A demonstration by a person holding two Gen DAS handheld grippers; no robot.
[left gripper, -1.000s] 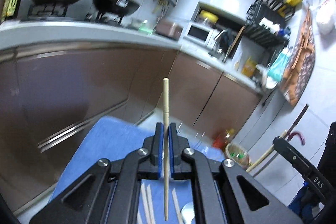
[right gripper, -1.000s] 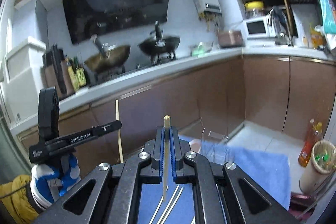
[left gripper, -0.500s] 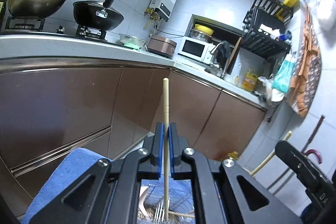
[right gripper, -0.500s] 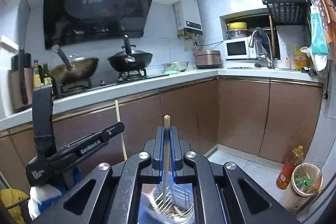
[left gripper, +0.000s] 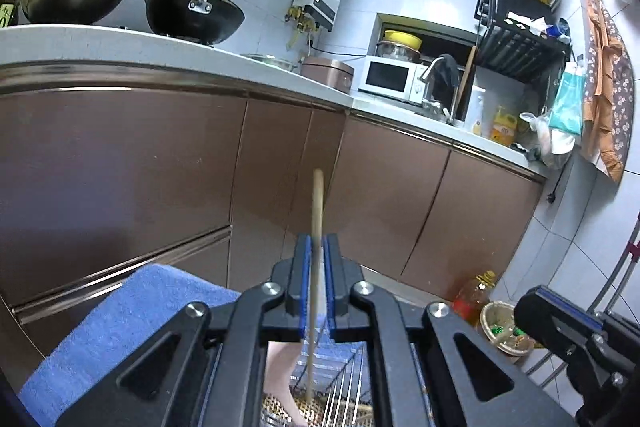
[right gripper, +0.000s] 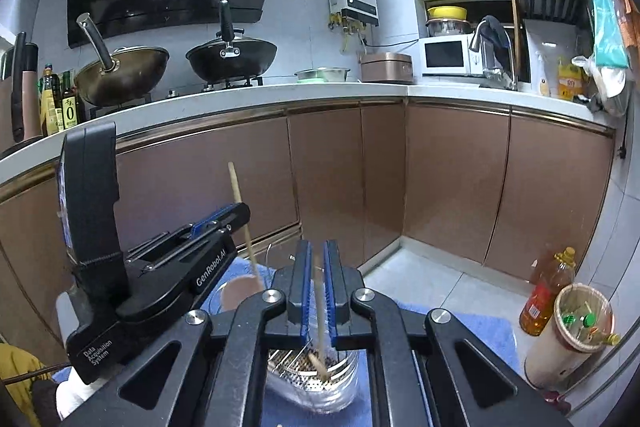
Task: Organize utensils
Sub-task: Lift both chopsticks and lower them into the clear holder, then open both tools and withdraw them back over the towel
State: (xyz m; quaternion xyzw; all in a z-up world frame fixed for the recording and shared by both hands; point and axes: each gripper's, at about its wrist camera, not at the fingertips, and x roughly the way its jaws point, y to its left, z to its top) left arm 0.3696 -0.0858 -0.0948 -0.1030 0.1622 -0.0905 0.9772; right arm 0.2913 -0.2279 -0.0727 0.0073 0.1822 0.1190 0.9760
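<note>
Left wrist view: my left gripper (left gripper: 316,259) has just parted its jaws; the chopstick (left gripper: 316,227) stands loose between them, tip in the wire holder (left gripper: 344,387). Right gripper (right gripper: 316,267) spread likewise, its chopstick (right gripper: 319,311) dropping into the metal utensil holder (right gripper: 296,371).

you're holding pale matt wooden chopsticks (left gripper: 317,211) over a shiny wire-metal drainer (right gripper: 298,367); the blue cloth (left gripper: 120,323) looks nubbly terry, the cabinet doors (right gripper: 452,183) glossy brown.
</note>
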